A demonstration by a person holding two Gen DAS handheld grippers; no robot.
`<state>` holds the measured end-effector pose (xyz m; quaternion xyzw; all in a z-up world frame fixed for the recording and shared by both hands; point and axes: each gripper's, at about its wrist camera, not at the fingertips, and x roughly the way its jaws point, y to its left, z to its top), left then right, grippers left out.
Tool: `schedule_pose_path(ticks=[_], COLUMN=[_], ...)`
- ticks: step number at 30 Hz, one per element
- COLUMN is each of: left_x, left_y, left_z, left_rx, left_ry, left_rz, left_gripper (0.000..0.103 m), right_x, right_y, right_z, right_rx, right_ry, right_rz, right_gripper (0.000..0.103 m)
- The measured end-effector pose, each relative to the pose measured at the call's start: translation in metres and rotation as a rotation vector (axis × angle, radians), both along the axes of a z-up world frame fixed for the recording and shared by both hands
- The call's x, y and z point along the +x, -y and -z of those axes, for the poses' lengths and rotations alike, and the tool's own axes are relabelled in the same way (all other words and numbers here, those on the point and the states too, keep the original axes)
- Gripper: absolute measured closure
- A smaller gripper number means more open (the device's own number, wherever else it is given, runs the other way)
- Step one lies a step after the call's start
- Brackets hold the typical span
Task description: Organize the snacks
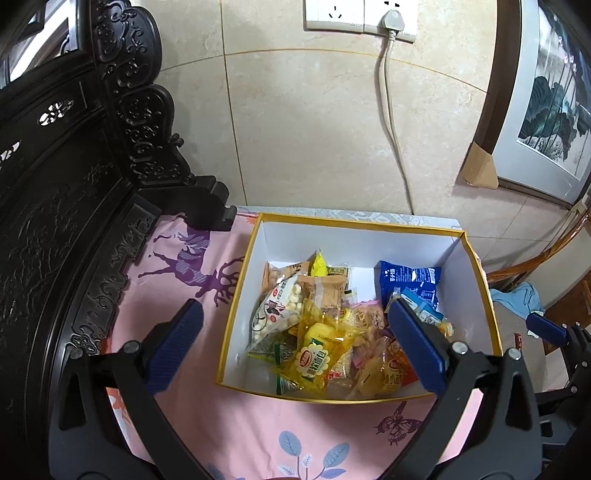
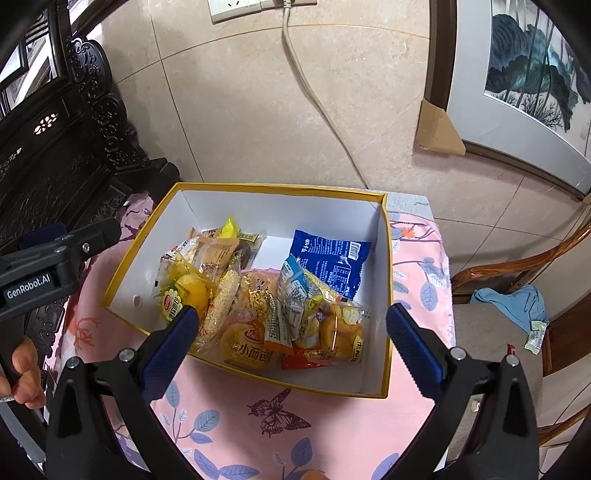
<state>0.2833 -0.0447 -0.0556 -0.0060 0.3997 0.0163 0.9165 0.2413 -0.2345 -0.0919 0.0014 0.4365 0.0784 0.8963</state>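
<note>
Holding mixed snack packets [image 2: 273, 295], a white box with a yellow rim [image 2: 280, 186] sits on a pink printed cloth [image 2: 229, 402] covering a small table. Left gripper [image 1: 295, 332] and right gripper [image 2: 291, 328] hover above it, jaws spread and empty. Beyond: beige tiled wall [image 1: 314, 122], wall socket [image 1: 360, 16], carved dark furniture [image 1: 74, 177], framed painting [image 2: 535, 70].

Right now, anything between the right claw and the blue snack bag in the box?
Partly. The right claw is open above the box's near wall. The blue snack bag lies flat toward the back; a pile of wrapped snacks sits between, overlapping its near edge. From above, nothing covers the rest of it.
</note>
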Motion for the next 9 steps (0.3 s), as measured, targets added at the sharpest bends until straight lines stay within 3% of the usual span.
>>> schedule_pose_path(ticks=[9], left_x=[-0.0001], left_y=[-0.0034], left_z=[0.0012], left_rx=[-0.017], left_ry=[-0.013], left_rz=[-0.006], left_gripper=[0.002], right_x=[-0.0004], right_y=[0.0009], right_z=[0.0012], right_rx=[-0.002], right_ry=[-0.008], right_rz=[0.005], right_gripper=[0.001])
